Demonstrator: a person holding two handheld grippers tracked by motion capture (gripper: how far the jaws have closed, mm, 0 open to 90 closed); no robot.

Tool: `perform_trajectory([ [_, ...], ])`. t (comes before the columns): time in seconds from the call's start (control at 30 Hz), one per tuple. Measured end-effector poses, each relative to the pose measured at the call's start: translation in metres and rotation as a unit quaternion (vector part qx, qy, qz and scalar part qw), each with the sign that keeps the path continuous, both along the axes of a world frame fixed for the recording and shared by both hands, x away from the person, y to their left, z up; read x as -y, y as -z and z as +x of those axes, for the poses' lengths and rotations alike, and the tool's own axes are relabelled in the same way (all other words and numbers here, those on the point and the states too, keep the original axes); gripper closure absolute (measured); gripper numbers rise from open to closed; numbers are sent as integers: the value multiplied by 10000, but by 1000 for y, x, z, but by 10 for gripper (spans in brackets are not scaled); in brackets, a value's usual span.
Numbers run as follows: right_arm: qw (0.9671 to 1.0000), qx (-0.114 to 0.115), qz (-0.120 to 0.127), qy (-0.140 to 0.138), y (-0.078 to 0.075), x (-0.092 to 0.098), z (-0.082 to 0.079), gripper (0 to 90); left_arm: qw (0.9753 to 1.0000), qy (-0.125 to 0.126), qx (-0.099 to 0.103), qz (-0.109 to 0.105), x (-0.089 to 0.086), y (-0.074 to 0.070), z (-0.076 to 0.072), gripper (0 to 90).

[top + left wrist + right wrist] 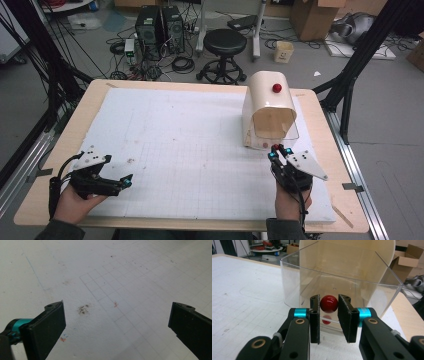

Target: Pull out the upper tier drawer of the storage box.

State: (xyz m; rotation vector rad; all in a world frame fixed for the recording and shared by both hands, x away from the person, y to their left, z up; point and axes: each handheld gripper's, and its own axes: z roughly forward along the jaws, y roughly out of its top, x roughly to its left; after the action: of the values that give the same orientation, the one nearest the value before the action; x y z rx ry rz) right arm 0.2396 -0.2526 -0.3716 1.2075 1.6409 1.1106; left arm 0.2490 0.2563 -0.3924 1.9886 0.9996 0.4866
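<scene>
The right claw (329, 305) pinches a red knob (328, 304) between its two black jaws; in the right gripper view the knob sits on the clear front of a cream box (352, 270), and a faint red reflection of it shows just below. The box's see-through part stands open at the top, a clear-walled bin tipped out toward the claw, with the cream arched shell rising behind it; nothing can be seen lying inside. In the high view the box (269, 107) stands at the far right of the white mat (190, 145), its long axis running away from the person and its mouth facing the right claw (278, 151), which meets it at the near edge. That view also shows a second red knob (276, 88) on top of the box's rounded shell, out of the gripper camera's frame. The left claw (125, 182) hovers well away from the box, at the near left of the mat, pointing toward the middle. The left gripper view shows its jaws spread wide with nothing between them, over gridded mat (120, 277) marked with small brown and red smudges. The mat covers most of the table (60, 150).
</scene>
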Motion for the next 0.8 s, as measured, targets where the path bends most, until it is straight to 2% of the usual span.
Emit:
perform_trajectory([
  [0.1, 10000, 2, 46, -14, 0, 0, 0, 717, 10000, -6, 0, -12, 0, 0, 0, 17],
  [0.37, 9999, -32, 138, -59, 1, 6, -3, 634, 10000, -4, -7, -14, 1, -1, 1, 17],
  [0.43, 9998, -56, 169, -99, 2, 9, -3, 601, 10000, 3, -12, -9, 1, -1, 2, 17],
  [0.63, 9993, -149, 271, -217, 3, 16, -3, 421, 10000, -11, -41, -40, 2, 1, 3, 17],
  [0.8, 9989, -211, 310, -269, 3, 21, -4, 323, 10000, -3, -56, -34, 2, 2, 4, 17],
])
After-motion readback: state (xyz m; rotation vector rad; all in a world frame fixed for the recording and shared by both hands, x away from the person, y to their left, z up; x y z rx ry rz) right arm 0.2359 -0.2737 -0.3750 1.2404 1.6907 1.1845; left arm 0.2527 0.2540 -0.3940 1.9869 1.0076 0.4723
